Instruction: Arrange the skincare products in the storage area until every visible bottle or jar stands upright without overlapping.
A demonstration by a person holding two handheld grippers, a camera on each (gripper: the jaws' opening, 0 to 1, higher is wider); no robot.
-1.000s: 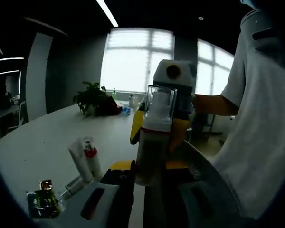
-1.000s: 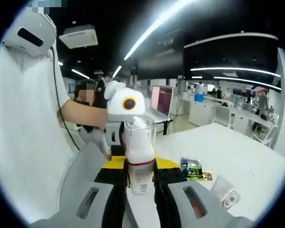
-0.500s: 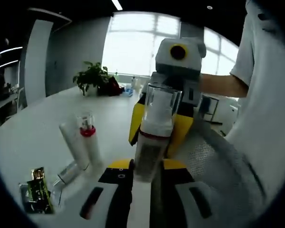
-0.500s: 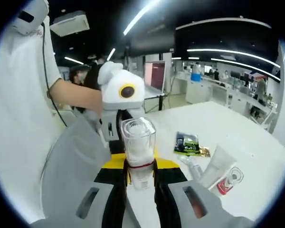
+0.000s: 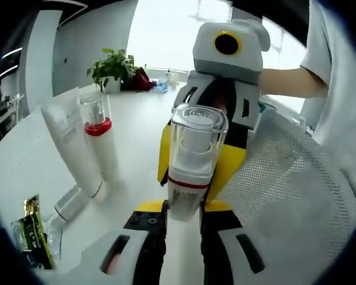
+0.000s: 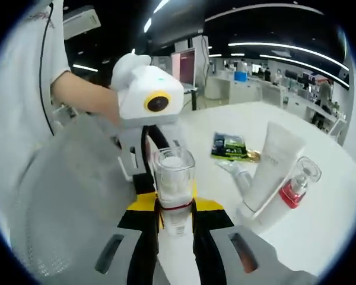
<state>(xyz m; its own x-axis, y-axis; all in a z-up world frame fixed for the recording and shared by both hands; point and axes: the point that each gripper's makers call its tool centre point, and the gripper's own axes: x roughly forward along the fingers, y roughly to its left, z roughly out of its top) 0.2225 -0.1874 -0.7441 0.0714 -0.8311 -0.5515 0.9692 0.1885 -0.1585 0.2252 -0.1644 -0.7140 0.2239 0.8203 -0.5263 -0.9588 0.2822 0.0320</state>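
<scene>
A white pump bottle with a clear square cap and a red collar stands upright between both grippers. My left gripper is shut on its base. My right gripper faces it from the other side, also shut on the base. To the side, a white tube stands on its cap on the white table. A red-collared pump bottle stands right beside the tube. A small clear bottle lies flat near them.
A green sachet lies on the table beyond the lying bottle. A grey mesh surface rises close beside the grippers. A person in a white shirt stands there. A potted plant sits far back.
Both views have dropped closer to the table, so the tube and the red-collared bottle now loom nearer. The capped bottle stays gripped between both grippers.
</scene>
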